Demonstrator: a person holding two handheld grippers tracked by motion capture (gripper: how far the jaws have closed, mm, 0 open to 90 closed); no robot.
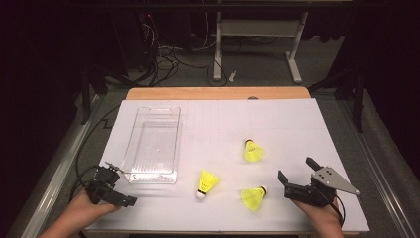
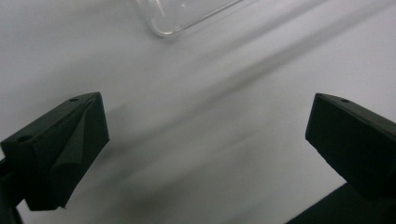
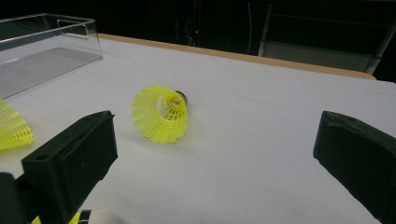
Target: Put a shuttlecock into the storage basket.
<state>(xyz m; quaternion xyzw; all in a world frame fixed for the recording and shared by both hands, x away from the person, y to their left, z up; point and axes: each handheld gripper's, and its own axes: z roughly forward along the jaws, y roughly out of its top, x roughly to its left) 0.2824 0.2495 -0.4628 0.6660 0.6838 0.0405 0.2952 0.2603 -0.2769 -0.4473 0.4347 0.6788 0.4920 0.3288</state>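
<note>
Shuttlecocks, three yellow, lie mid-table: far [image 1: 253, 150], near-centre [image 1: 207, 183], near-right [image 1: 254, 197]. I see the clear tray [image 1: 136, 130] far-left. My left gripper [image 1: 115, 184] sits near-left, jaws spread, empty. Right gripper [image 1: 296, 174] near-right, jaws spread, empty.

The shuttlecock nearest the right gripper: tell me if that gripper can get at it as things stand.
Probably yes. The right gripper is open, the nearest shuttlecock lies just beside it on the table, and nothing stands between them.

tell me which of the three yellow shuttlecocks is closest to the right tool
The front-right shuttlecock, lying on its side just left of the right tool. The far one sits farther up the table, and the left one lies toward the clear bin.
</note>
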